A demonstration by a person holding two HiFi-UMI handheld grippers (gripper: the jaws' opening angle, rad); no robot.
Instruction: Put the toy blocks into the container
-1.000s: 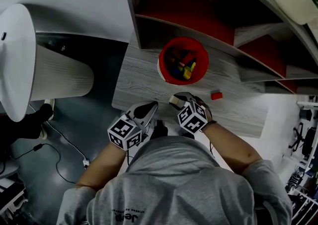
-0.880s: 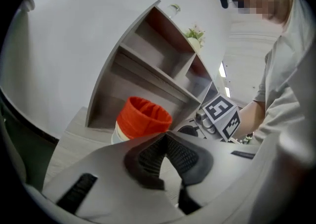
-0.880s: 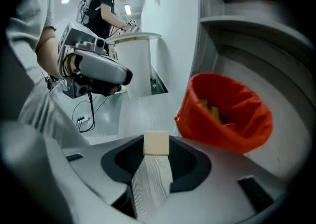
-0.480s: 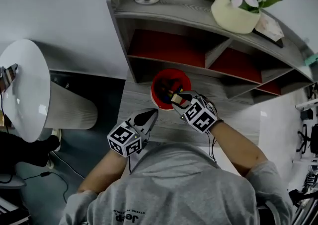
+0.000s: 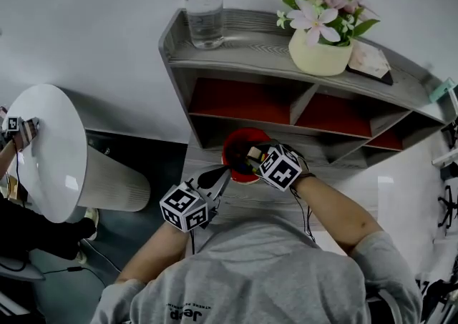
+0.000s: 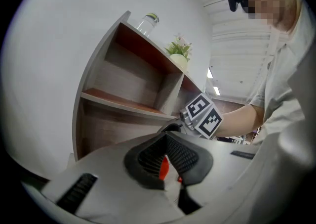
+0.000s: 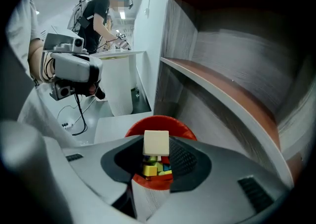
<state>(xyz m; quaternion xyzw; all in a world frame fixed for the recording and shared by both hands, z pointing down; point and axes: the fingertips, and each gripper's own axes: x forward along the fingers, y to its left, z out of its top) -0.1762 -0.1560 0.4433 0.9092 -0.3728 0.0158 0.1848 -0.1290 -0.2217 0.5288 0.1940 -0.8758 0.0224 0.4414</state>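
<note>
Shelf (image 5: 243, 47) close behind red container (image 7: 148, 123); right tool (image 5: 254, 154) holds cream block (image 7: 156, 143) above.

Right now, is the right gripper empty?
No, the right gripper holds a cream block between its jaws, above the red container.

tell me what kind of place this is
Probably a lab or office with a mock home corner: a grey shelf unit carrying a water bottle and a pot of pink flowers, a round white table, and, in the right gripper view, another person wearing recording gear.
</note>
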